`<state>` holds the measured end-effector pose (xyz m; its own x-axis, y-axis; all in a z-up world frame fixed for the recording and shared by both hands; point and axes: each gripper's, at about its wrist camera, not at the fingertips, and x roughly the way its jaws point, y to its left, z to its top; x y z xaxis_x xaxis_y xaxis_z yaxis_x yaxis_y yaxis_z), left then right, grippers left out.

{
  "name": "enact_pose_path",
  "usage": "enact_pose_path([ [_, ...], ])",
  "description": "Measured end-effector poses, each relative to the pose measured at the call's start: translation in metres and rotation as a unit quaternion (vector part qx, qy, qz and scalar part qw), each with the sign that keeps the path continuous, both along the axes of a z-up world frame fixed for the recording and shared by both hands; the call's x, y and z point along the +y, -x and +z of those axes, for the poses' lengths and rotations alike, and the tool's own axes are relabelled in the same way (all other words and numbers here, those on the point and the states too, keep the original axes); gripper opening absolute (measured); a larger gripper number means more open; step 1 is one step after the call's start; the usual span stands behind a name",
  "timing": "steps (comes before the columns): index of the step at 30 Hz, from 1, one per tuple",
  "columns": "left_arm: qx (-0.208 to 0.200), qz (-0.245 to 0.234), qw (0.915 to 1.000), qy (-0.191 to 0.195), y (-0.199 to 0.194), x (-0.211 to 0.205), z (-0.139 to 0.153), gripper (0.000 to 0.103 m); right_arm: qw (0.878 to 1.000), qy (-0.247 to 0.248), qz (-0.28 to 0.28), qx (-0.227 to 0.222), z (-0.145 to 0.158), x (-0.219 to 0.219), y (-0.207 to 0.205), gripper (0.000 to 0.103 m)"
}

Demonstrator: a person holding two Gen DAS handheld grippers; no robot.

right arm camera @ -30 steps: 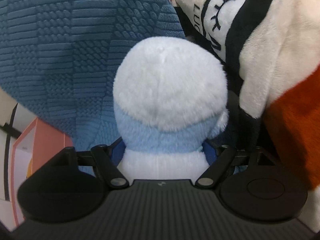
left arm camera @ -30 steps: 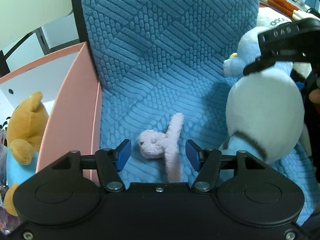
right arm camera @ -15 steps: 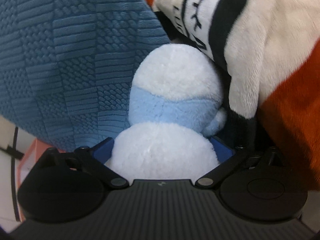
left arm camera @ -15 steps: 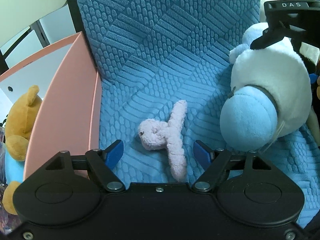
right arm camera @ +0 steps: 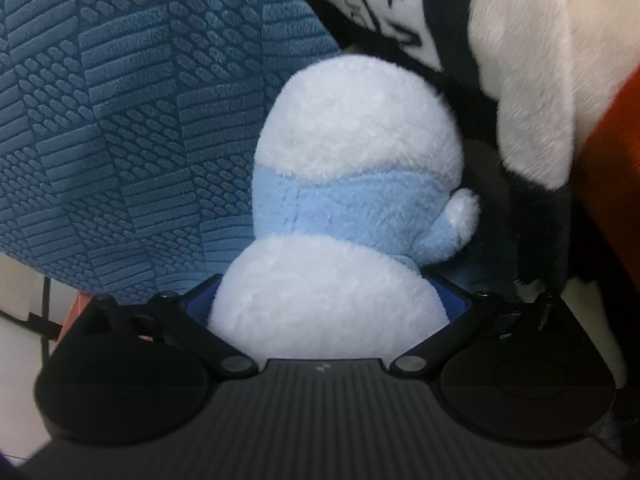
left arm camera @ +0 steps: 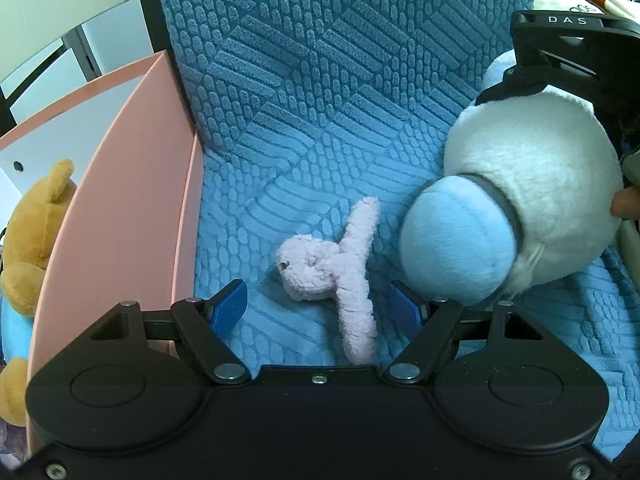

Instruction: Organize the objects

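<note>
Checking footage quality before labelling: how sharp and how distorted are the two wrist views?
Left wrist view: sharp on the small pink plush and blue textured cushion; fisheye bends the pink box wall, corners darkened. Right wrist view: softer, the white-and-blue plush fills the frame close up; the gripper body at the lower left looks smeared.

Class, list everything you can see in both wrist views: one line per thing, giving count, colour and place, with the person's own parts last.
blue cushion: one, textured blue, seat and back under the toys.
pink plush: one, pale pink, lying on the cushion between the left jaws, untouched.
white-and-blue plush: one, white with light blue, on the cushion's right, between the right jaws.
bear plush: one, brown, far left beyond the pink panel.
pink panel: one, pink, left of the cushion.
large plush: one, cream, black and orange, right of the white-and-blue plush.
left gripper: one, black, blue pads, open.
right gripper: one, black, jaws wide around the white-and-blue plush.
</note>
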<state>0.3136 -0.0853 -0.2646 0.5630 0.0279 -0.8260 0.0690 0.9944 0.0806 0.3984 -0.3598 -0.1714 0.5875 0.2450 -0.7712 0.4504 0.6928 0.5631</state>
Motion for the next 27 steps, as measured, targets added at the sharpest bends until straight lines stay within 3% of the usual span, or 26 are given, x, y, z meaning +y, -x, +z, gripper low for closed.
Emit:
enact_pose_path([
  [5, 0.010, 0.016, 0.9997, -0.013, -0.001, -0.001, -0.007, 0.071, 0.998, -0.056, 0.012, 0.011, -0.012, 0.001, 0.000, 0.103],
  [9, 0.020, 0.020, 0.9996, -0.006, -0.002, -0.001, -0.012, 0.068, 0.998, -0.057, 0.032, 0.019, -0.010, 0.004, 0.000, 0.103],
  [16, 0.018, 0.016, 0.9997, 0.009, -0.001, -0.006, -0.013, 0.072, 0.997, 0.031, 0.076, 0.004, 0.026, 0.013, 0.006, 0.095],
  [23, 0.011, 0.005, 0.9999, 0.006, -0.001, -0.015, -0.013, 0.071, 0.991, 0.077, 0.109, -0.019, 0.056, 0.000, 0.029, 0.094],
  [27, 0.011, 0.007, 0.9998, 0.013, -0.003, -0.016, -0.009, 0.071, 0.985, 0.110, 0.129, -0.016, 0.058, -0.009, 0.038, 0.093],
])
